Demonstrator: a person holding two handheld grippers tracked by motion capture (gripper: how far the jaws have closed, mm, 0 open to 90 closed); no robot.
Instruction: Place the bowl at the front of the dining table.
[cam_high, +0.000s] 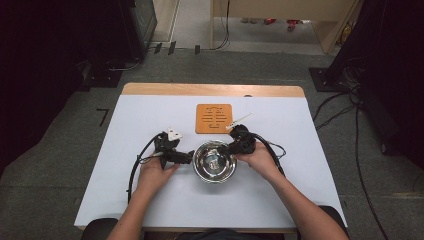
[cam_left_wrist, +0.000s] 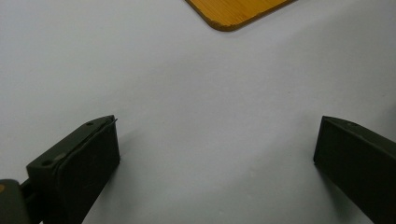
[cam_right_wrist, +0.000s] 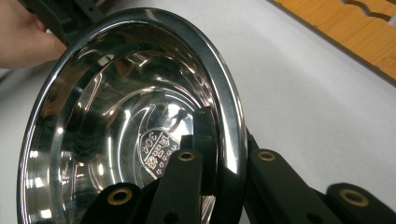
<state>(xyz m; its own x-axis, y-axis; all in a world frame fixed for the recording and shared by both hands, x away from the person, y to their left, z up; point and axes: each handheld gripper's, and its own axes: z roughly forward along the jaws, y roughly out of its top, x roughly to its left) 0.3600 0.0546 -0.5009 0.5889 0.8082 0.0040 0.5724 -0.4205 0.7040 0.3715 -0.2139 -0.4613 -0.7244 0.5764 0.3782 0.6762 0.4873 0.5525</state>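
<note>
The right gripper (cam_high: 226, 148) pinches the shiny round steel bowl (cam_high: 214, 161) at its rim; the left gripper (cam_high: 189, 157), beside the bowl, stands wide. The smooth rim may slip out.

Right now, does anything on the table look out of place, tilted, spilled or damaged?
Nothing stands out. The steel bowl looks empty and undented, with the right gripper shut on its rim. The wooden trivet lies flat on the table behind it. The left gripper is open over bare tabletop beside the bowl. No spill shows.
</note>
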